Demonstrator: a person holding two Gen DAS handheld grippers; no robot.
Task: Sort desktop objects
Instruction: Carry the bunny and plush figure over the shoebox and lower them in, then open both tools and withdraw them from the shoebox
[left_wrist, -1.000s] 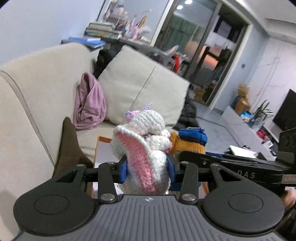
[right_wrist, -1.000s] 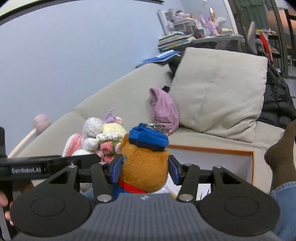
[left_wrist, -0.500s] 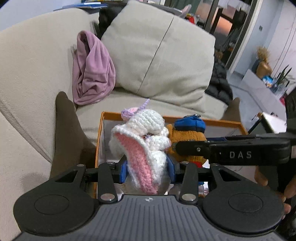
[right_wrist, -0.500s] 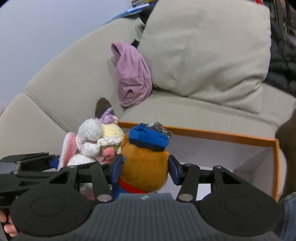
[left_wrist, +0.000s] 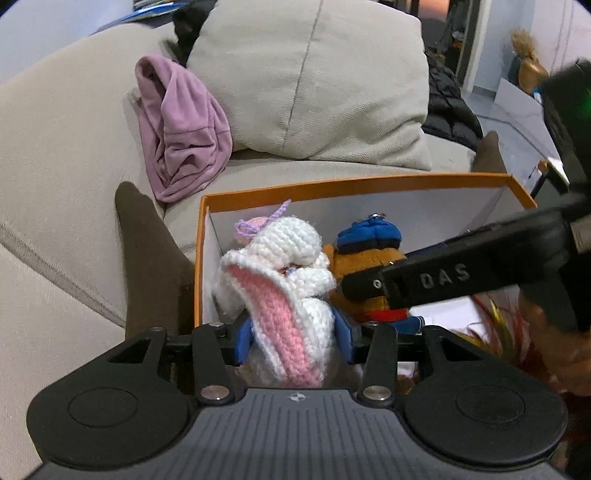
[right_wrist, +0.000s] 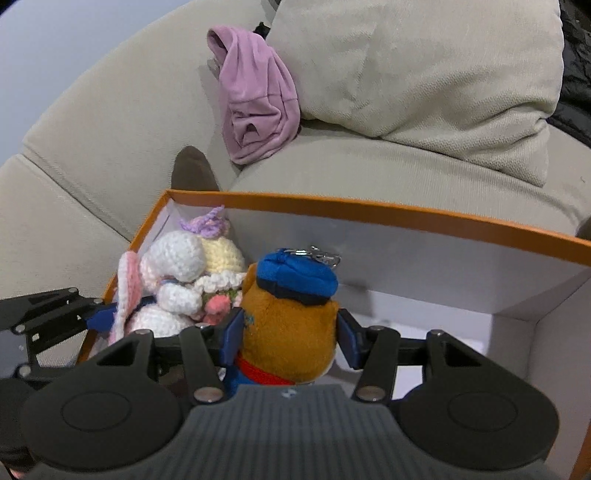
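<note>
A white and pink crochet bunny (left_wrist: 280, 266) sits between the blue pads of my left gripper (left_wrist: 293, 339). The jaws are opening, though the pads still touch the toy. My right gripper (right_wrist: 290, 339) is shut on a brown plush bear (right_wrist: 291, 317) with a blue cap and a key ring. Both toys are held side by side, low inside the left end of an orange box (right_wrist: 406, 218) with white inner walls. In the left wrist view the bear (left_wrist: 369, 266) shows behind the right gripper's finger (left_wrist: 443, 280). The bunny (right_wrist: 177, 280) also appears in the right wrist view.
The box rests on a beige sofa. A purple cloth (left_wrist: 181, 129), a large cushion (left_wrist: 314, 81) and a black jacket (left_wrist: 447, 107) lie behind it. A person's dark-socked foot (left_wrist: 147, 251) stands just left of the box. Red and gold items (left_wrist: 495, 325) lie inside at the right.
Both grippers have tilted down and sunk with their toys, from above the box rim to inside it. The toys stay side by side.
</note>
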